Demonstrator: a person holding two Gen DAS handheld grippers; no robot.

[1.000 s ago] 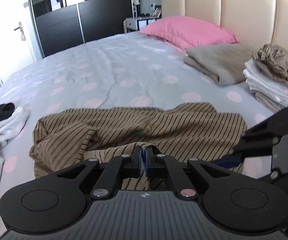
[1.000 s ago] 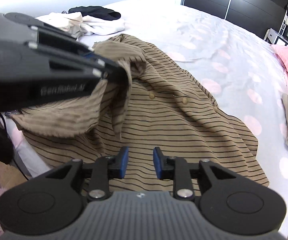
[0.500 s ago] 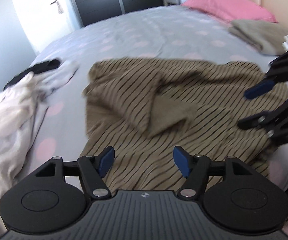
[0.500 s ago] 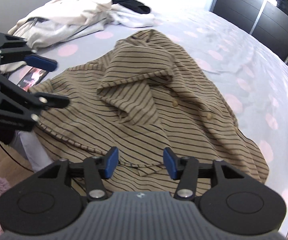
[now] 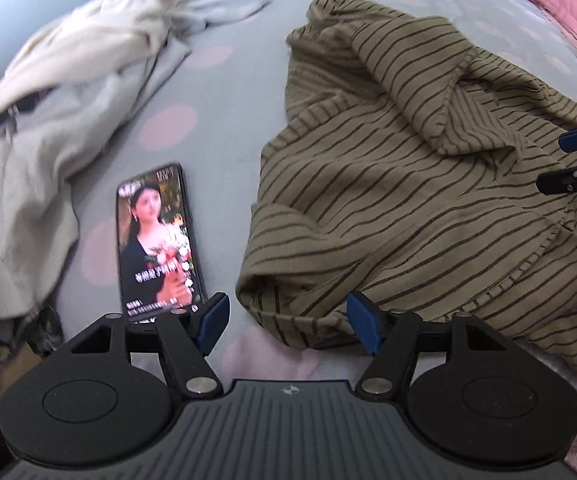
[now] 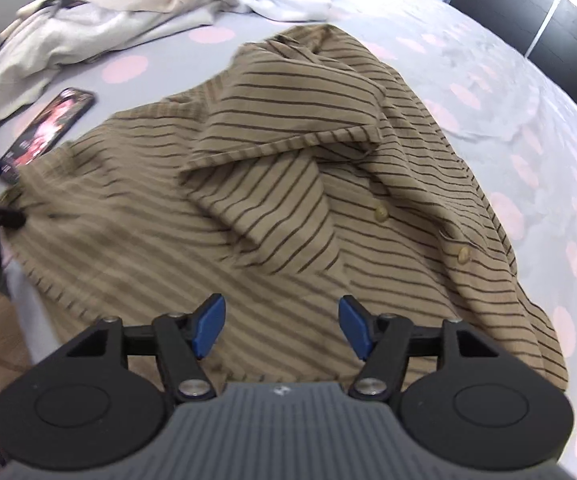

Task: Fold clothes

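Note:
A brown shirt with dark stripes (image 5: 408, 184) lies crumpled on the bed, one sleeve folded over its middle; it also shows in the right wrist view (image 6: 288, 184), with two buttons on its right side. My left gripper (image 5: 288, 316) is open and empty, just above the shirt's near left corner. My right gripper (image 6: 280, 326) is open and empty over the shirt's near hem. Its fingers (image 5: 576, 138) show at the right edge of the left wrist view.
A lit phone (image 5: 154, 240) lies on the grey pink-dotted bedsheet (image 5: 224, 128) left of the shirt, and shows in the right wrist view (image 6: 48, 124). A heap of white and cream clothes (image 5: 48, 112) lies further left. A pink pillow (image 5: 560, 4) is at far right.
My left gripper let go of the shirt, opened and swung down toward its left corner near the phone. My right gripper opened wider and moved closer over the hem.

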